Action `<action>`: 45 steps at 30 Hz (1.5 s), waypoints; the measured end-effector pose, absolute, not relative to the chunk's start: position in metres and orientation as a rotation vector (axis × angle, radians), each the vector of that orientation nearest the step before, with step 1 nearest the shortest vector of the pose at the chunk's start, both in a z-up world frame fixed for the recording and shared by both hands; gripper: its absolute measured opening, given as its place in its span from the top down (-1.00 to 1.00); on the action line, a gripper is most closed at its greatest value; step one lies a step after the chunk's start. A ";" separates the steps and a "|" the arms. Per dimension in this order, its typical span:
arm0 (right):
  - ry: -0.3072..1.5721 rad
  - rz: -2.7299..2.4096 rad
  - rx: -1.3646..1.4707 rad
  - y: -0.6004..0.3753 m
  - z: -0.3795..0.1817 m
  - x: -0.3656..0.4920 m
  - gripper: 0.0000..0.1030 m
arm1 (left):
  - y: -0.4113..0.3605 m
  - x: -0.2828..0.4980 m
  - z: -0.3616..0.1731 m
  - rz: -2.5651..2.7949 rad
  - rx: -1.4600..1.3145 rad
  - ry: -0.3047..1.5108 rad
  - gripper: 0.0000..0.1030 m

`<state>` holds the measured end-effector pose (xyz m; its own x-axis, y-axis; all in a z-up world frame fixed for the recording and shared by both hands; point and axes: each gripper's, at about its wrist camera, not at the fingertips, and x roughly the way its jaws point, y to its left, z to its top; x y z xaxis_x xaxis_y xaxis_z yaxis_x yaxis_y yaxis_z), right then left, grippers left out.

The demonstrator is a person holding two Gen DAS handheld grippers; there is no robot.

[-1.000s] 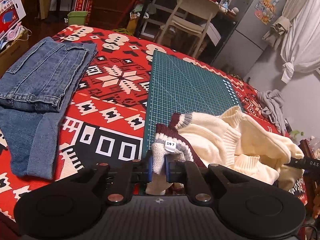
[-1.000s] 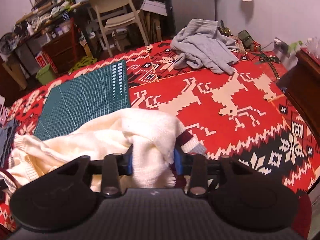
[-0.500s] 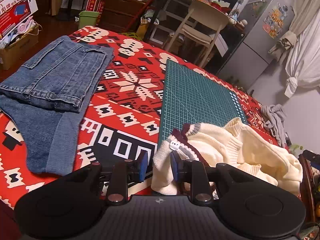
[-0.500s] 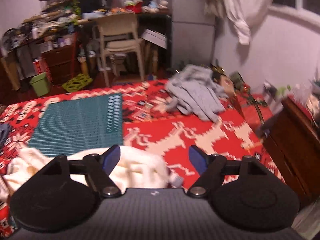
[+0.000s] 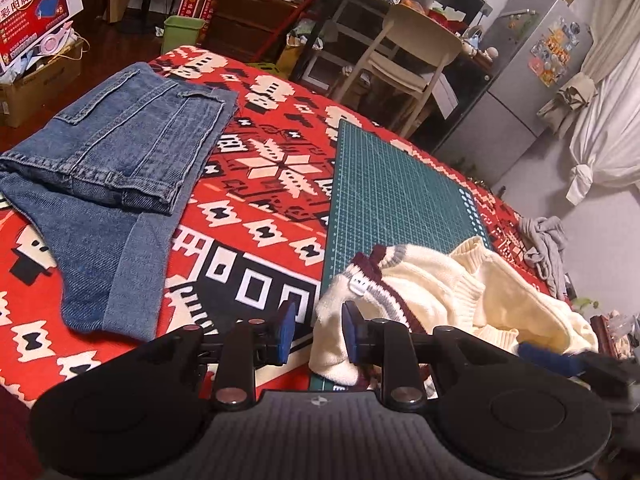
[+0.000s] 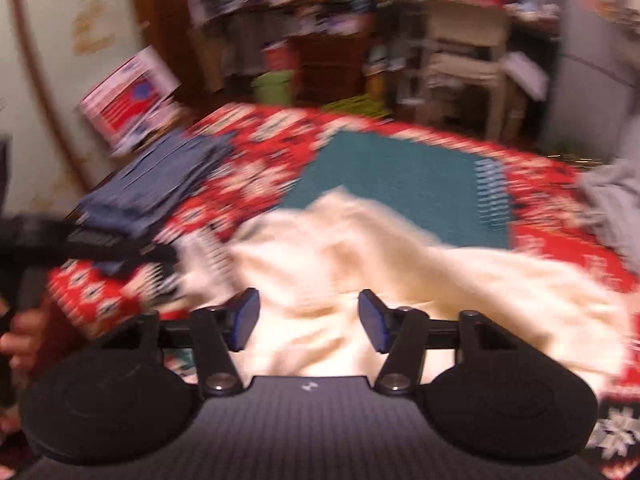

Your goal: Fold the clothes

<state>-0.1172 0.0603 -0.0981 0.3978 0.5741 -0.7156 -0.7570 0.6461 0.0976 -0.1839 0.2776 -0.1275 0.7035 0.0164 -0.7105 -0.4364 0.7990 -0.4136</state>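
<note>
Left wrist view
- The left gripper (image 5: 314, 332) is shown with its blue pads parted by a narrow gap; nothing is pressed between them, and the hem of the cream knitted sweater with maroon and grey stripes (image 5: 440, 292) is seen just beside the right-hand pad.
- The sweater is seen crumpled on the near end of the dark green gridded cutting mat (image 5: 392, 196), with a white label visible at its striped edge.
- A pair of folded blue denim shorts (image 5: 108, 184) is laid flat on the red, white and black patterned cloth (image 5: 260, 208), well apart from the sweater.
- A crumpled grey garment (image 5: 546, 244) is seen at the far right edge of the cloth.
- Containers: a light green plastic bin (image 5: 182, 32) is stood on the floor beyond the cloth, its contents hidden; a brown cardboard box (image 5: 36, 88) at the left is filled with loose items too small to identify.

Right wrist view (heavily blurred)
- The right gripper (image 6: 308, 324) is shown with its jaws closing, though the pads are still wide apart; the sweater (image 6: 360, 256) lies beneath and between them, not pinched.
- The mat (image 6: 392, 176) and the shorts (image 6: 160, 188) are seen beyond.
- A hand (image 6: 20, 336) gripping the other black tool is visible at the left edge.
</note>
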 end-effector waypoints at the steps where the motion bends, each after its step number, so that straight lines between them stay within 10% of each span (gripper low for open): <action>1: 0.806 0.875 -0.277 0.068 -0.104 -0.122 0.04 | 0.278 -0.185 -0.128 0.269 -0.606 0.757 0.52; 16: 0.894 0.938 -0.433 0.115 -0.157 -0.132 0.29 | 0.286 -0.192 -0.130 0.282 -0.627 0.753 0.51; 20: 0.882 0.932 -0.446 0.115 -0.160 -0.132 0.87 | 0.286 -0.191 -0.128 0.281 -0.625 0.749 0.51; 45: 0.750 0.444 -0.172 -0.070 -0.071 -0.049 0.89 | 0.222 -0.116 -0.113 -0.008 -0.338 0.693 0.38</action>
